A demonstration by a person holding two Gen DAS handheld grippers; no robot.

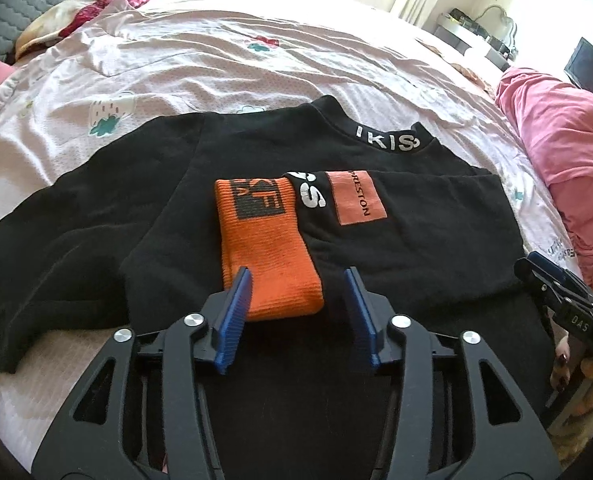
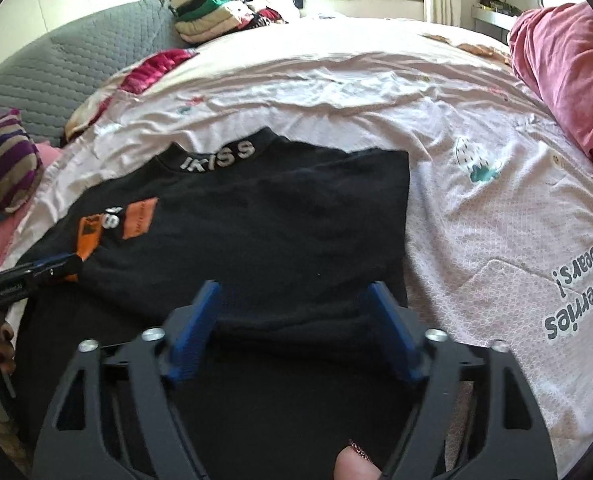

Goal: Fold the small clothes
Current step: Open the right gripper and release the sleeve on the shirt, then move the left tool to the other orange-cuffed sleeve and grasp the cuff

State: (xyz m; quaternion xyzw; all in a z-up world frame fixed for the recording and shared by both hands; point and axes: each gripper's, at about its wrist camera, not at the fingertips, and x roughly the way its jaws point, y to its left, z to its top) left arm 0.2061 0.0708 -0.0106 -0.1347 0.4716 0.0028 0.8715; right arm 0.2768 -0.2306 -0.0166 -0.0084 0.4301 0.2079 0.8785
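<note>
Already the black sweater [image 1: 256, 168] on the bed [image 1: 216, 60] has one orange-cuffed sleeve [image 1: 268, 248] folded across; its nine-o'clock sleeve remains. Left gripper [image 1: 298, 292] and right gripper [image 2: 296, 316] jaws stand apart, empty.

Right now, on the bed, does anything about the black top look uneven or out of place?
Yes. The black top is only half folded: one sleeve lies across its front, orange cuff uppermost, while the other sleeve still spreads out over the pink bedsheet. Nothing looks torn or spilled.
</note>
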